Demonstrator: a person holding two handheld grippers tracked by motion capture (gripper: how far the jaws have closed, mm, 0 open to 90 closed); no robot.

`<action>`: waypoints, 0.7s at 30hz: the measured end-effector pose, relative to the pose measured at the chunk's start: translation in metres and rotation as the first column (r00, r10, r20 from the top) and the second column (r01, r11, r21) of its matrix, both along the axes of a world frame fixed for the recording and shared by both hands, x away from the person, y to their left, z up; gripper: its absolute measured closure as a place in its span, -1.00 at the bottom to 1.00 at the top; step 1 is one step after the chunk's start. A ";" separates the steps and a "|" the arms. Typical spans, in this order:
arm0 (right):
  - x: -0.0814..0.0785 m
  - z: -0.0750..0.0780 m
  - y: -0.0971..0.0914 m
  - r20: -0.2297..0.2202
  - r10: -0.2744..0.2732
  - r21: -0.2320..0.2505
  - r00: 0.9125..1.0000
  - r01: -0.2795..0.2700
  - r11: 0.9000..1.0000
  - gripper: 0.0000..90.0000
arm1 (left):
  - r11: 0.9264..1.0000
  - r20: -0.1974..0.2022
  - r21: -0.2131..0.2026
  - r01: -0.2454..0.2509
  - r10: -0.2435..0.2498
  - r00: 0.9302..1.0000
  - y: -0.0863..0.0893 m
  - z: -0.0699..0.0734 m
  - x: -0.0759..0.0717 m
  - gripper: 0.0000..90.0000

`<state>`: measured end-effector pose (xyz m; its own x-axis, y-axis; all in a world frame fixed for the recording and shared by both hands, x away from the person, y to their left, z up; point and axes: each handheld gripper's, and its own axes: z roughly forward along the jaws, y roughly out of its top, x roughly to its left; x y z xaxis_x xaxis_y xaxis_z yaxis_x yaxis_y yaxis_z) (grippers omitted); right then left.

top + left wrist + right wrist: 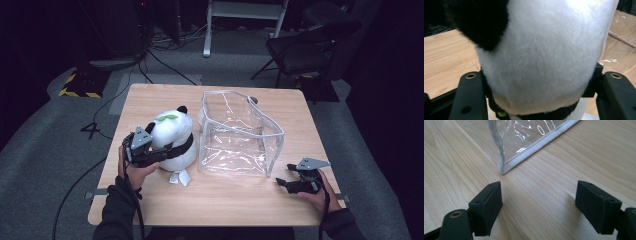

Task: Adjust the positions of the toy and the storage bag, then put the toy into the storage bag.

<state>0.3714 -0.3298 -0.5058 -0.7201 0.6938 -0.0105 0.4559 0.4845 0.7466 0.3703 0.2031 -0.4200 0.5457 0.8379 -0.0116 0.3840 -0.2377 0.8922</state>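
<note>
A black-and-white panda plush (172, 137) with a green leaf on its head sits upright on the left half of the wooden table (225, 202). My left gripper (175, 150) comes at it from the left and is shut on its body near the black neck band, with the pads pressed into the white fur (541, 50). A clear plastic pouch (240, 132) with grey piping stands open-topped to the right of the panda. My right gripper (282, 182) rests low near the table's front right, open, with bare wood between its pads (539, 202). The pouch's near corner (502, 168) lies just ahead of it.
Behind the table, on grey carpet, stand a black folding chair (305, 47) and a white frame leg (207, 30). Cables run over the floor at the back left, by a yellow-and-black striped base (80, 87). Bare wood lies along the table's front edge between my hands.
</note>
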 end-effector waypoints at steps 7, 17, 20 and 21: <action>0.000 0.000 0.000 -0.001 0.004 0.001 1.000 -0.004 1.000 -0.52 | 1.000 0.029 -0.007 -0.017 0.017 0.999 -0.001 0.001 -0.003 -0.14; 0.001 0.000 -0.001 0.000 0.010 0.002 1.000 -0.010 1.000 -0.52 | 0.999 0.083 -0.026 -0.046 0.048 0.995 0.004 0.011 -0.008 -0.13; 0.000 0.000 -0.001 0.000 0.010 0.001 1.000 -0.010 1.000 -0.52 | 0.997 0.110 -0.052 -0.052 0.057 0.992 0.009 0.019 -0.010 -0.13; 0.000 0.000 -0.001 0.000 0.010 0.000 1.000 -0.010 1.000 -0.52 | 0.997 0.120 -0.059 -0.054 0.061 0.991 0.010 0.022 -0.011 -0.13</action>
<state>0.3714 -0.3312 -0.5059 -0.7273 0.6862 -0.0108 0.4505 0.4892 0.7468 0.3591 0.2134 -0.3978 0.4966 0.8680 0.0047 0.2831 -0.1671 0.9444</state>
